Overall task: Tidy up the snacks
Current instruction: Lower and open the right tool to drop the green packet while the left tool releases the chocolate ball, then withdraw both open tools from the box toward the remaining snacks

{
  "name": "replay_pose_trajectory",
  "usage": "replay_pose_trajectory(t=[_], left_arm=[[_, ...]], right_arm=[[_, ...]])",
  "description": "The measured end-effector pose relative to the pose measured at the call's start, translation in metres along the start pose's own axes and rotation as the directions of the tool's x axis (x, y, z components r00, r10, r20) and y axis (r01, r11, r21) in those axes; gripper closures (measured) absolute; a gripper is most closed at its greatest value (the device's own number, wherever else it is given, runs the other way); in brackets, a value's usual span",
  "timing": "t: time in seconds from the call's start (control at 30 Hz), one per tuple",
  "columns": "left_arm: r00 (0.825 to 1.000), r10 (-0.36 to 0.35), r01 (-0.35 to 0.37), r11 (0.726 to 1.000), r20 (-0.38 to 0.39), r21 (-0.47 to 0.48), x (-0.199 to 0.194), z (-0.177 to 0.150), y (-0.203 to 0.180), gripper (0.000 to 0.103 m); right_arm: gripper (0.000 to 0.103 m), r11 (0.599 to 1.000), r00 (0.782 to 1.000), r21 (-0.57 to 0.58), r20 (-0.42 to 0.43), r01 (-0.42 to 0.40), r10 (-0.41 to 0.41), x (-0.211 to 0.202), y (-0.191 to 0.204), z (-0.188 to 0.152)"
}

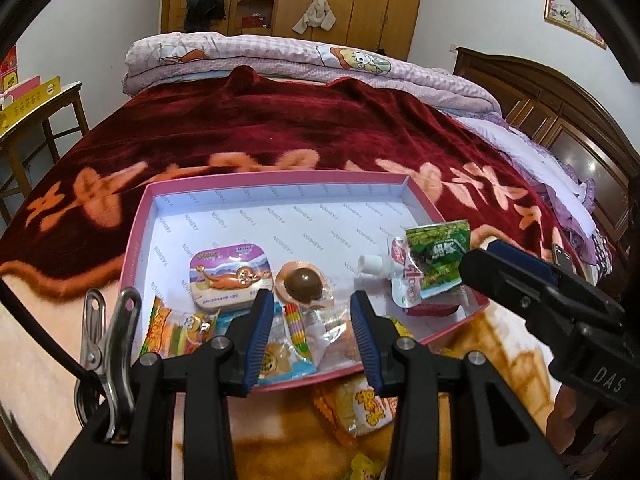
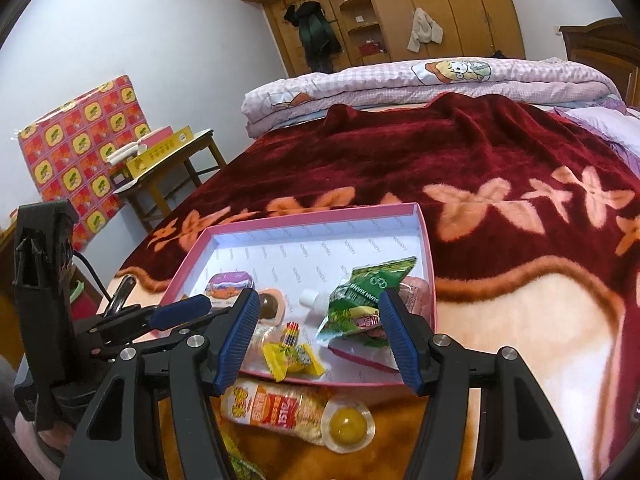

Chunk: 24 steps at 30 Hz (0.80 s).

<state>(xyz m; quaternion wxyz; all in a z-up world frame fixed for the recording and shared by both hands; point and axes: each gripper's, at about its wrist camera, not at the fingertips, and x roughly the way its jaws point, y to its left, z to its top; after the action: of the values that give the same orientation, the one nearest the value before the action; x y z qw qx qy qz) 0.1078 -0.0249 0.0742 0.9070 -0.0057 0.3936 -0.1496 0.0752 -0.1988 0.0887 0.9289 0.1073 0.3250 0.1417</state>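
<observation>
In the left wrist view, the left gripper sits at lower centre, fingers partly apart, holding nothing, above the pink tray of snacks on the bed. At right, the right gripper, also part open, grips nothing beside the green packet.

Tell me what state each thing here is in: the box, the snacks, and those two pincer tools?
Pink box: lidless, on the bed, partly filled.
Cartoon tin: shut, flat in the box.
Chocolate ball: wrapped, in the box.
Green packet: sealed, propped on other snacks in the box.
Yellow-ended packet: sealed, lying outside the box.
Left tool: open, empty.
Right tool: open, empty.
</observation>
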Motion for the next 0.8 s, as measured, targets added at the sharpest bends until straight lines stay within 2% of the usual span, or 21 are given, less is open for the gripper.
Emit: replay_pose_trajectory(t=[0.8], left_arm=[[1.0, -0.003, 0.003, 1.0, -0.023, -0.016, -0.03, -0.031, 0.005, 0.061]], right_arm=[[0.04, 1.0, 0.999, 0.012, -0.044, -0.023, 0.024, -0.018, 0.012, -0.03]])
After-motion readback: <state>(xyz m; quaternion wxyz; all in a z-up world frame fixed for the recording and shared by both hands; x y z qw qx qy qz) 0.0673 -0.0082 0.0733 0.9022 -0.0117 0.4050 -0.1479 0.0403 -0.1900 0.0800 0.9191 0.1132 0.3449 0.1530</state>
